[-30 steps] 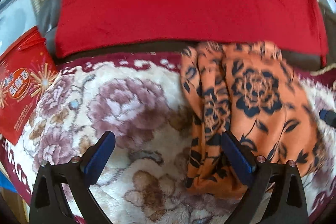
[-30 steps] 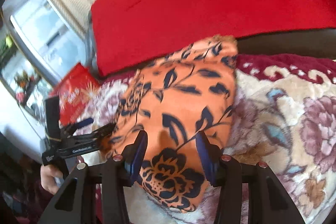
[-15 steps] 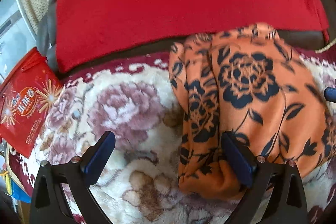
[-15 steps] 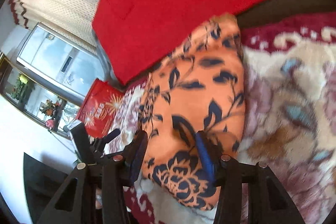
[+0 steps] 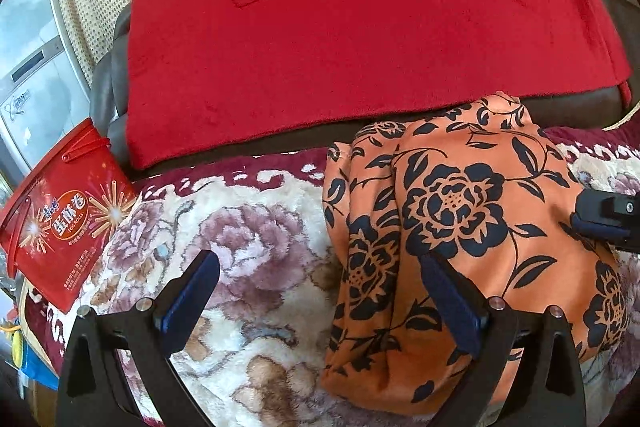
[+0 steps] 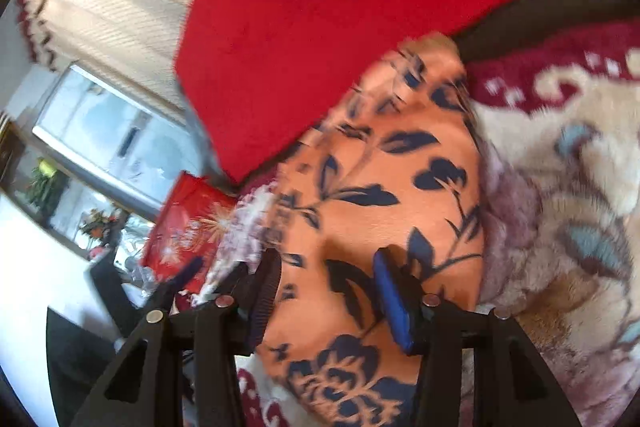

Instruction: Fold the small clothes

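An orange garment (image 5: 472, 239) with black flowers lies bunched on a floral plush blanket (image 5: 248, 227), filling the centre right of the left wrist view. The left gripper (image 5: 320, 291) hangs with fingers spread wide, its right pad over the cloth's left edge. The right gripper (image 6: 326, 291), also spread, straddles the cloth low in its blurred view; contact cannot be told. A red cushion (image 5: 360, 39) fills the upper frame; a red snack bag (image 5: 60, 223) stands at far left.
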The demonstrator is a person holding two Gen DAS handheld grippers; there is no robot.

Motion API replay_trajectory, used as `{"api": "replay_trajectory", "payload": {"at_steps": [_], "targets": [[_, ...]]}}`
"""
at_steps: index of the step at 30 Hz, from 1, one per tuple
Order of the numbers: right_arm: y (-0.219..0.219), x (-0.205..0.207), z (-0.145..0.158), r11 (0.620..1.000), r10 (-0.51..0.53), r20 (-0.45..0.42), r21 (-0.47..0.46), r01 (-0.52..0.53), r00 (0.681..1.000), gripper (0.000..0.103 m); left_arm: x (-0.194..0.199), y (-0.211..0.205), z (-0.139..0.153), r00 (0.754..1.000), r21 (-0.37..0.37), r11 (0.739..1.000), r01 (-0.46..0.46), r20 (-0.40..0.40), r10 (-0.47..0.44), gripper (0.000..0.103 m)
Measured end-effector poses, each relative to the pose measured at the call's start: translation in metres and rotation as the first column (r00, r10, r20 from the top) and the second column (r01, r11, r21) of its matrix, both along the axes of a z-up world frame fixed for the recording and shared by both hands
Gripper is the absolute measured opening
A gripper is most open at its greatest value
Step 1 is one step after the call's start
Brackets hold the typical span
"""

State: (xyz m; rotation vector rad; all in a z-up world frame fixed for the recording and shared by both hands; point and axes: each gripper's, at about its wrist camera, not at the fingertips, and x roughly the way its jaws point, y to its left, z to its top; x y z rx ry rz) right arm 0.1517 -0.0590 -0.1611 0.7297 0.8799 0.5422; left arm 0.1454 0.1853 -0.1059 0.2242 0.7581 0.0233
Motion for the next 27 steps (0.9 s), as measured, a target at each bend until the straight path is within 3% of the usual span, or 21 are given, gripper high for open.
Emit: {"api": "replay_trajectory", "payload": {"at_steps": [4,11,17,20,23,27], "targets": [[-0.009,-0.001,0.002,0.999,-0.013,-0.009,0.053,0.014,1.000,0.052,0.003,-0.002,-0.003,1.000,0.004,1.000,-0.011,-0.003,0.011,0.100],[-0.024,-0.011,0.021,0.997,-0.059,0.075,0.061,0.055,0.995,0.053,0.009,-0.004,-0.007,0.999,0.001,1.000,-0.032,0.018,0.032,0.100],[-0.014,0.003,-0.004,0.999,-0.042,-0.018,0.010,0.042,0.999,0.052,0.021,-0.011,-0.024,0.999,0.037,0.998,-0.042,-0.020,0.043,0.101],[-0.015,0.002,-0.001,0.999,-0.043,-0.012,0.023,0.043,0.999,0.052,0.024,-0.015,-0.031,0.998,0.076,0.996,-0.051,-0.031,0.053,0.101],[-0.018,-0.002,0.004,0.999,-0.041,-0.002,0.017,0.041,0.999,0.052,0.023,-0.012,-0.029,0.998,0.054,0.997,-0.056,-0.029,0.057,0.101],[-0.027,-0.008,0.011,0.998,-0.053,0.005,0.030,0.053,0.999,0.060,0.022,-0.011,-0.027,0.998,0.051,0.997,-0.056,-0.017,0.057,0.101]]}}
